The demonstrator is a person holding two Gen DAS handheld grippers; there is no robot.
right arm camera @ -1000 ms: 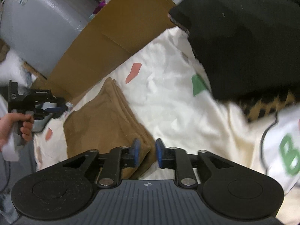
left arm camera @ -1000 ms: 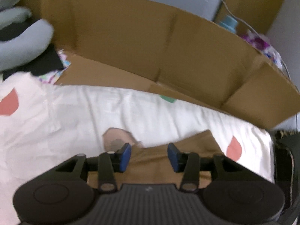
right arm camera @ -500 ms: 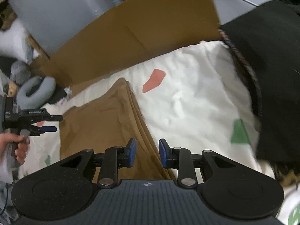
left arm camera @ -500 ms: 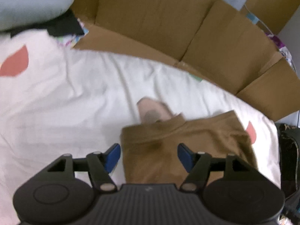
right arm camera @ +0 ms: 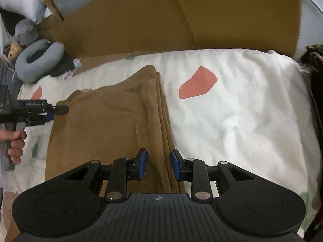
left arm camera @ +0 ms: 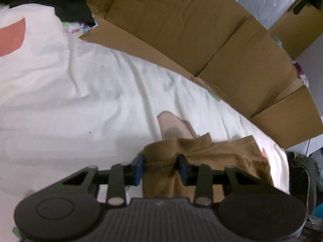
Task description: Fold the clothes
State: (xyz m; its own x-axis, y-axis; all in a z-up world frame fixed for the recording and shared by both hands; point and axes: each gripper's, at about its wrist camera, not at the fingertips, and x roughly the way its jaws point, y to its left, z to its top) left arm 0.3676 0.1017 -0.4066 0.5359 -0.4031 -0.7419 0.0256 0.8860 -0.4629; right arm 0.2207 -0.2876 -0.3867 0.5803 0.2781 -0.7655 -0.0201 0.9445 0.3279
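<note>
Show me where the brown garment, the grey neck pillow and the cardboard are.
brown garment (right arm camera: 97,133), right wrist view, on its flat top layer.
grey neck pillow (right arm camera: 38,60), right wrist view, on its curved body.
cardboard (right arm camera: 161,16), right wrist view, on its upright panel.

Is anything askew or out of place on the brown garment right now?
Yes. The brown garment is only partly folded: its right side is a thick stack of layers, while the corner at the left gripper is bunched and wrinkled between the jaws, which have just been closing. A beige label also sticks out past its edge.
</note>
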